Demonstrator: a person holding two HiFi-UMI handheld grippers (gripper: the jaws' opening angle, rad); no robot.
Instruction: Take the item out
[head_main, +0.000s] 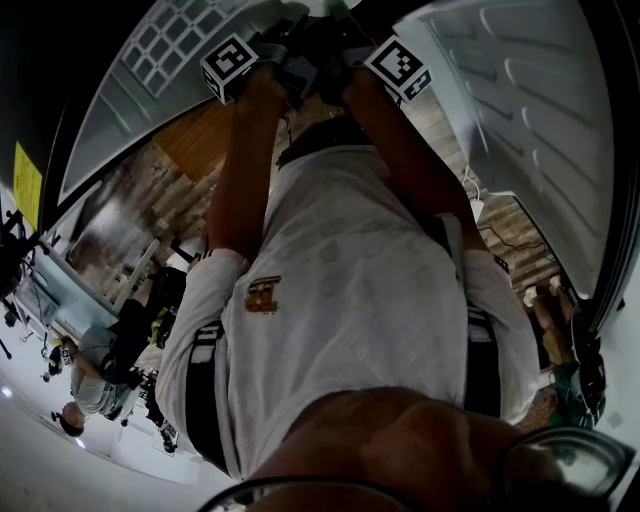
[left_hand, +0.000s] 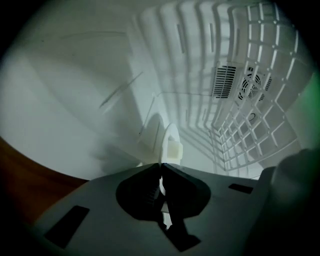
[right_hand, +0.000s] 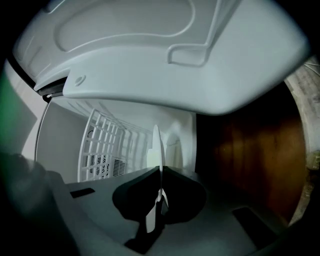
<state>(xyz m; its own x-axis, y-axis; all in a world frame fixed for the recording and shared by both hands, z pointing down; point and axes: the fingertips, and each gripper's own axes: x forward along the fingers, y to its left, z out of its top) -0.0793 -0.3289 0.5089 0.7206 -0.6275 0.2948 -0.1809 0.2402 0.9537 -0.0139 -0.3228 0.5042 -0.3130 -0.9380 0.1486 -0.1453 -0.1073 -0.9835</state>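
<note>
Left tool (left_hand: 161, 165) and right tool (right_hand: 160, 169) are each clamped shut on the thin rim of the white item (left_hand: 169, 142), presumably so it can be drawn out level. The item is located inside the white compartment (left_hand: 75, 100), beside the wire grille (left_hand: 250, 125).

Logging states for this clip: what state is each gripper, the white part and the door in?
Left gripper: jaws shut on white plastic part.
Right gripper: jaws shut on a thin white edge.
White plastic part: upright, inside the compartment.
Door: open.
</note>
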